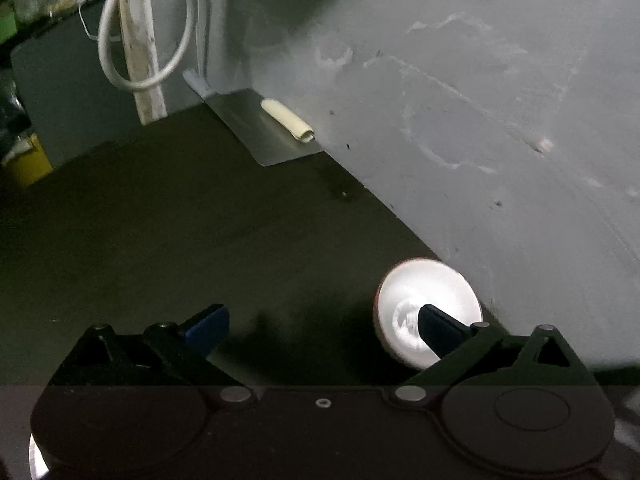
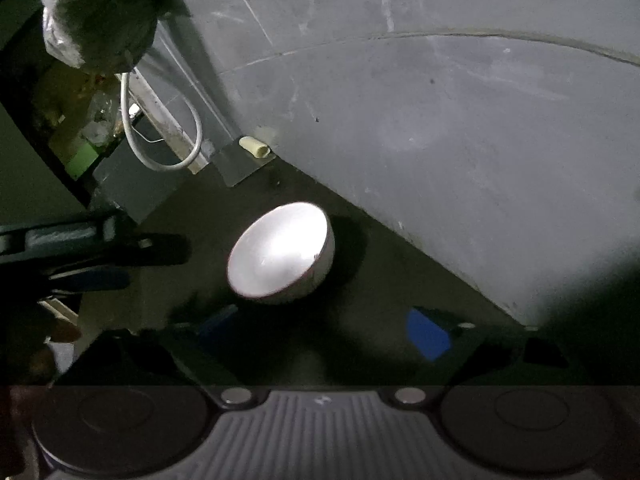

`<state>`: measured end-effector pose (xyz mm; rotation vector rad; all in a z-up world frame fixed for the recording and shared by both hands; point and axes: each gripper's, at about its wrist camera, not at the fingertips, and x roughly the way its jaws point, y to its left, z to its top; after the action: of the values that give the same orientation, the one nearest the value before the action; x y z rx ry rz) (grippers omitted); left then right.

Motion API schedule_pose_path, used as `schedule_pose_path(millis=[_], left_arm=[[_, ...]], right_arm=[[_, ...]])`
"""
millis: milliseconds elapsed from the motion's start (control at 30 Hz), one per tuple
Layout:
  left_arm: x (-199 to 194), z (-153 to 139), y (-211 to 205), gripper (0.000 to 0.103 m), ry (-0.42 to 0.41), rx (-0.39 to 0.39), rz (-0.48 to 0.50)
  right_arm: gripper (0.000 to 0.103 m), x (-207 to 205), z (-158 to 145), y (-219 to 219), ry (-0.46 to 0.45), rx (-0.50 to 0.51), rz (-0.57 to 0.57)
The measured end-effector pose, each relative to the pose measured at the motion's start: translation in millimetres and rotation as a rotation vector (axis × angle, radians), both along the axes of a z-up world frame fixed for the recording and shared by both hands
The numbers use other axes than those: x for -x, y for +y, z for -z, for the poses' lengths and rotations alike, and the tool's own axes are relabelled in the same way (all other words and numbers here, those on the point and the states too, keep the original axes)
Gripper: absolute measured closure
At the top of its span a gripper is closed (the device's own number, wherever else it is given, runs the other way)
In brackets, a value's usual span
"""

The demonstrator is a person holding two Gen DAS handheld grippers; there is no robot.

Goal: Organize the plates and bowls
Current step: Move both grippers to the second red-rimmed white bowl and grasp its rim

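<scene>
A small bowl (image 2: 280, 256), white inside with a dark rim, sits on the dark counter close to the grey wall. In the left wrist view the bowl (image 1: 420, 296) lies behind my right fingertip. My left gripper (image 1: 320, 326) is open and empty, its blue pads wide apart; it also shows at the left edge of the right wrist view (image 2: 100, 256). My right gripper (image 2: 324, 330) is open and empty, a short way in front of the bowl.
A grey wall (image 1: 480, 120) runs along the right. A metal sheet (image 1: 256, 128) with a rolled cream paper (image 1: 286, 120) lies at the corner. A white cable loop (image 1: 120, 40) hangs beside a wooden post. A plastic-wrapped bundle (image 2: 96, 12) hangs top left. A yellow container (image 1: 28, 160) stands left.
</scene>
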<state>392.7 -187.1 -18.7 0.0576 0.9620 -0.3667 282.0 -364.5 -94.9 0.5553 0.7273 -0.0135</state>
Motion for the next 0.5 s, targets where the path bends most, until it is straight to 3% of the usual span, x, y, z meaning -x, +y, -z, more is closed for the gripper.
schedule_pose_path(millis=[133,300,400,467,500], left_arm=[[-15,13,-11,0.007,0.025,0.008,0.013],[-25,27,-20,0.023,0.062,0.034,0.044],[-28,32,-22,0.041,0.089,0.057,0.055],[-28,35,-23,0.071,0.117,0.075,0.063],[-29,37,-24,0.075,0.128,0.08,0.06]], right_arm=[[0.023,-15,1,-4,-0.014,-0.004,-0.003],[0.033,-30,4,-7,-0.002,-0.001,-0.002],[0.048,-39,6,-9,0.0,0.002,0.01],[0.054,-45,6,-10,-0.001,0.002,0.012],[0.058,-47,6,-9,-0.002,0.008,0.01]])
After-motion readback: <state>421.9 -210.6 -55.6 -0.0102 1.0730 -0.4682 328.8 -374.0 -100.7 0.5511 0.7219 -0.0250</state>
